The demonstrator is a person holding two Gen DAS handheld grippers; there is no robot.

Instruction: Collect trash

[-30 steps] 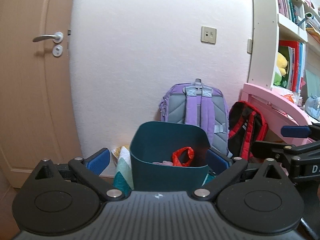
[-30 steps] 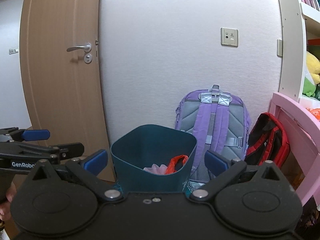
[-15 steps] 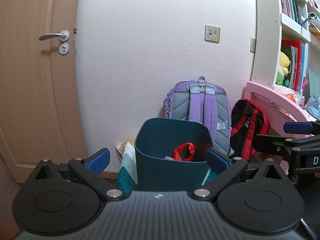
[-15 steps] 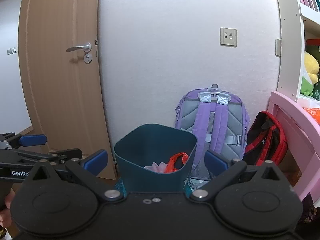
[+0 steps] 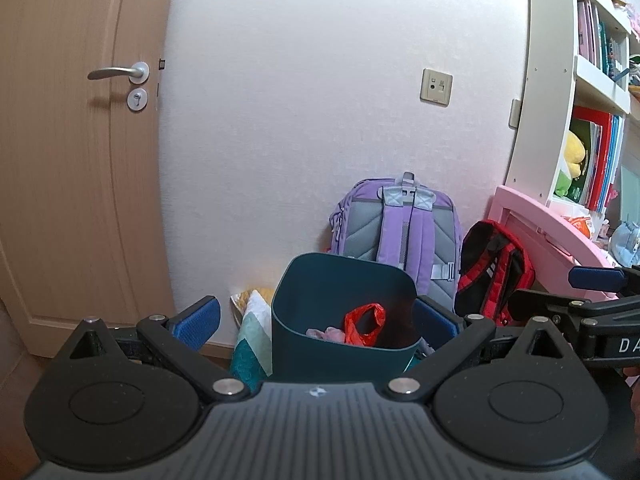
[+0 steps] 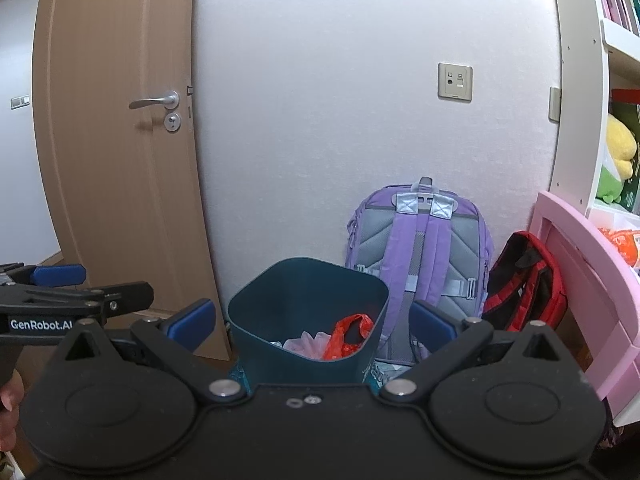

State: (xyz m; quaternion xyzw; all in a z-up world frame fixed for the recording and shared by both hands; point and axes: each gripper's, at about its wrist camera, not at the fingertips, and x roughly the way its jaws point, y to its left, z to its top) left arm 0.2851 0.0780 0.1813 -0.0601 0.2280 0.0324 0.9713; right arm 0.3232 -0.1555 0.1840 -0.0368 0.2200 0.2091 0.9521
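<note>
A dark teal bin [image 5: 340, 280] [image 6: 308, 292] stands on the floor by the white wall. Inside it lie a red plastic bag [image 5: 364, 318] [image 6: 348, 334] and some pale pink trash [image 5: 328, 334] [image 6: 306, 340]. My left gripper [image 5: 318, 318] is open just short of the bin, and its blue pads frame the bin without touching it. It also shows at the left edge of the right wrist view, as the left gripper [image 6: 100, 282]. My right gripper [image 6: 312, 322] is open too and holds nothing. It reaches in from the right of the left wrist view, as the right gripper [image 5: 560, 290].
A purple backpack [image 5: 400, 232] and a red-and-black backpack [image 5: 496, 276] lean on the wall behind the bin. A pink desk [image 5: 536, 216] and bookshelf [image 5: 592, 120] stand at the right. A wooden door [image 5: 60, 160] is at the left. Patterned fabric [image 5: 252, 320] lies left of the bin.
Both views have drifted slightly, so the bin and backpacks sit a little lower in frame. Both grippers stay open, and the trash in the bin has not moved.
</note>
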